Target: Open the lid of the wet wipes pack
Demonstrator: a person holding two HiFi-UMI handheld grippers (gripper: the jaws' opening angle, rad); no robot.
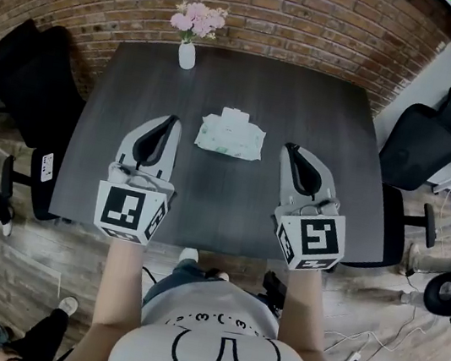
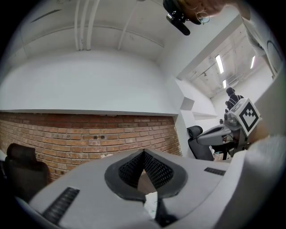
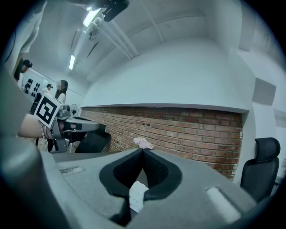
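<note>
The wet wipes pack (image 1: 230, 135), white with a pale green print and a white lid on top, lies flat in the middle of the dark table (image 1: 305, 112). My left gripper (image 1: 169, 121) hovers to its left with its jaws shut and nothing between them. My right gripper (image 1: 288, 149) hovers to the pack's right, also shut and empty. Both point level toward the brick wall. In the left gripper view the closed jaw tips (image 2: 143, 152) meet, and a sliver of the pack (image 2: 151, 202) shows low between the jaws. In the right gripper view the tips (image 3: 142, 150) touch, with the pack (image 3: 136, 195) below.
A white vase of pink flowers (image 1: 192, 31) stands at the table's far edge by the brick wall. Black office chairs stand at the left (image 1: 28, 82) and right (image 1: 425, 136) of the table. People stand in the background of both gripper views.
</note>
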